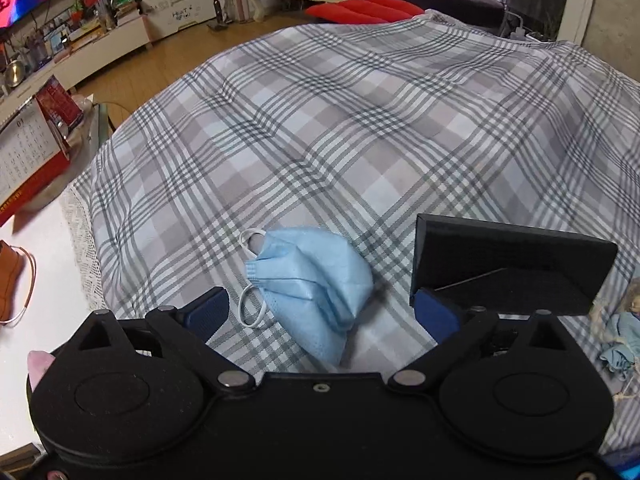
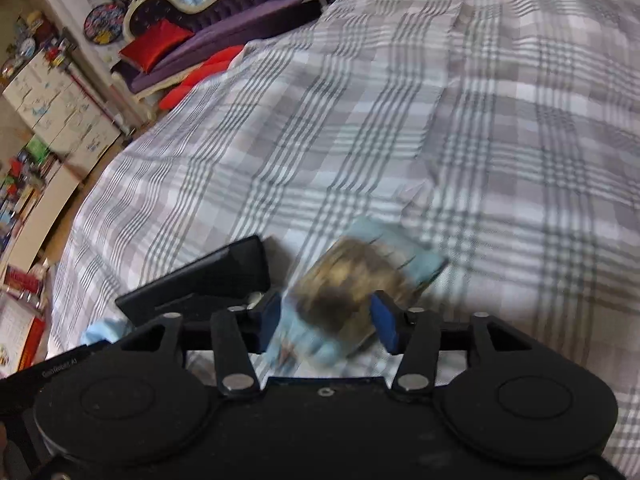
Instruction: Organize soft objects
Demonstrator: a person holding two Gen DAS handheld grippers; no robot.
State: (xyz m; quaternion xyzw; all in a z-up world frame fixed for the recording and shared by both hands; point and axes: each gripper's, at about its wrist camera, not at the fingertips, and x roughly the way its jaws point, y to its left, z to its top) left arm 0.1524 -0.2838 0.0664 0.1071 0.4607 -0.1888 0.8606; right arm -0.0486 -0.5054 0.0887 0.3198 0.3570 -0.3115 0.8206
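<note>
The blue face mask (image 1: 308,284) lies crumpled on the plaid bedspread (image 1: 360,128), between the widely parted jaws of the left gripper (image 1: 320,312), whose pads do not touch it; it looks feather-light and floppy, so I judge a pinch across the bunched pleated middle safer than the thin ear loops. To the mask's right, the right gripper (image 2: 328,328) frames a blurred doll (image 2: 348,280) with tangled blond hair and pale blue clothes, but whether its pads press on it I cannot tell.
</note>
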